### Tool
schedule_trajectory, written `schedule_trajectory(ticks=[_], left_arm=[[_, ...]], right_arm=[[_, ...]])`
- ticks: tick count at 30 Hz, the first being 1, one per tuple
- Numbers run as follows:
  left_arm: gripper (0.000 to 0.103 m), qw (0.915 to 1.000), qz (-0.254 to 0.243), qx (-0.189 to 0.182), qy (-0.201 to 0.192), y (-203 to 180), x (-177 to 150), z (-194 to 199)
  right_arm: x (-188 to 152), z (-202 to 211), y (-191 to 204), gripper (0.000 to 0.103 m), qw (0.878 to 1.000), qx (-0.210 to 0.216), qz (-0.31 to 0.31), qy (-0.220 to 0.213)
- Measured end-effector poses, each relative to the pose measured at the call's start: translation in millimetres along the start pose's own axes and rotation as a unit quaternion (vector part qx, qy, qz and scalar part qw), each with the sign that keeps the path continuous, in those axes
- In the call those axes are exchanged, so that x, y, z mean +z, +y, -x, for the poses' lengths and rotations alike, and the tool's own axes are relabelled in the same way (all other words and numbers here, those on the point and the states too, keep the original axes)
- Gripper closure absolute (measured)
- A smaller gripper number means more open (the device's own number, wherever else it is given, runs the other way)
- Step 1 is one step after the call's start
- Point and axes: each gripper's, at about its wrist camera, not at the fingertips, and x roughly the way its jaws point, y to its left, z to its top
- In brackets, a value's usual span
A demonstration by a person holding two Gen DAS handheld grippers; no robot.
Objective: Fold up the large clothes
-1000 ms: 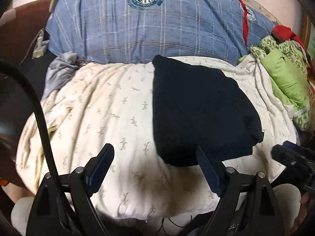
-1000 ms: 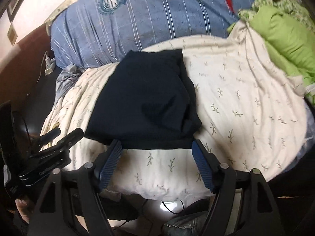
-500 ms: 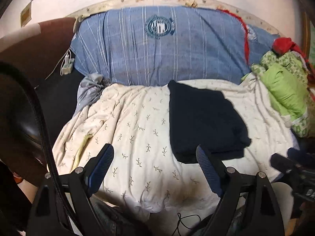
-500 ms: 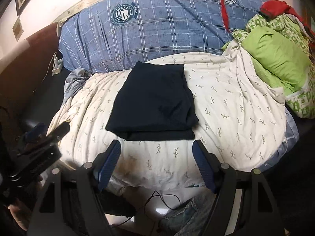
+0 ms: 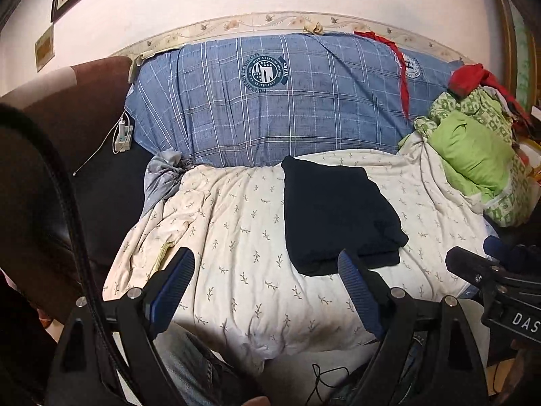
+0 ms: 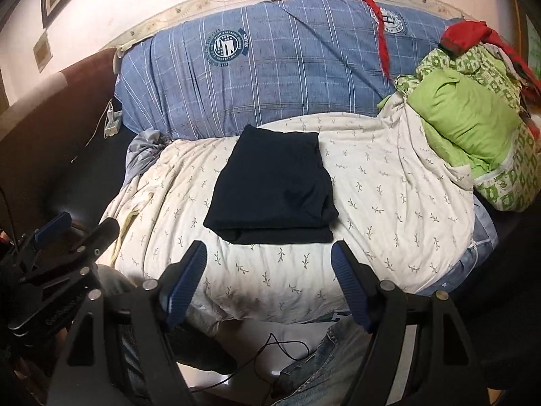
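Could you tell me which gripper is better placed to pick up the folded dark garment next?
Right: the garment lies centred ahead of the open right gripper, but off to the side of the left gripper.

Blue plaid pillow (image 6: pixel 287 77) along bed's back edge; green bundle (image 6: pixel 470 128) at right corner; charger (image 6: pixel 113 121) at left edge.

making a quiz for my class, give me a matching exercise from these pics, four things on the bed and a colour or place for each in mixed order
Things:
1. folded garment
2. leaf-print quilt
3. plaid pillow
4. green bundle

Descriptions:
A. blue, with a round crest, along the wall
B. piled at the right end of the bed
C. dark navy, lying on the quilt
D. cream, spread under the folded garment

Pairs: 1-C, 2-D, 3-A, 4-B
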Motion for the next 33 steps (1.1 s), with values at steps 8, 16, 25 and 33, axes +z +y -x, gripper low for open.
schedule_trajectory(ticks=[8, 16, 25, 33], left_arm=[[0.016, 0.9998, -0.008, 0.004, 0.017, 0.4, 2.3, -11.4], [0.016, 0.9997, -0.009, 0.000, 0.025, 2.4, 2.8, -17.8], [0.016, 0.9997, -0.008, 0.001, 0.022, 1.6, 2.9, -16.5], [0.016, 0.9995, -0.009, 0.003, 0.030, -5.9, 3.3, -22.2]], right_arm=[[-0.8, 1.7, -3.5, 0.027, 1.000, -0.006, -0.003, -0.003], [0.7, -0.2, -5.1, 0.027, 1.000, -0.012, -0.005, -0.002], [3.4, 3.8, -3.0, 0.026, 1.000, -0.015, 0.001, -0.008], [8.2, 1.0, -7.9, 0.026, 1.000, -0.020, 0.001, -0.003]])
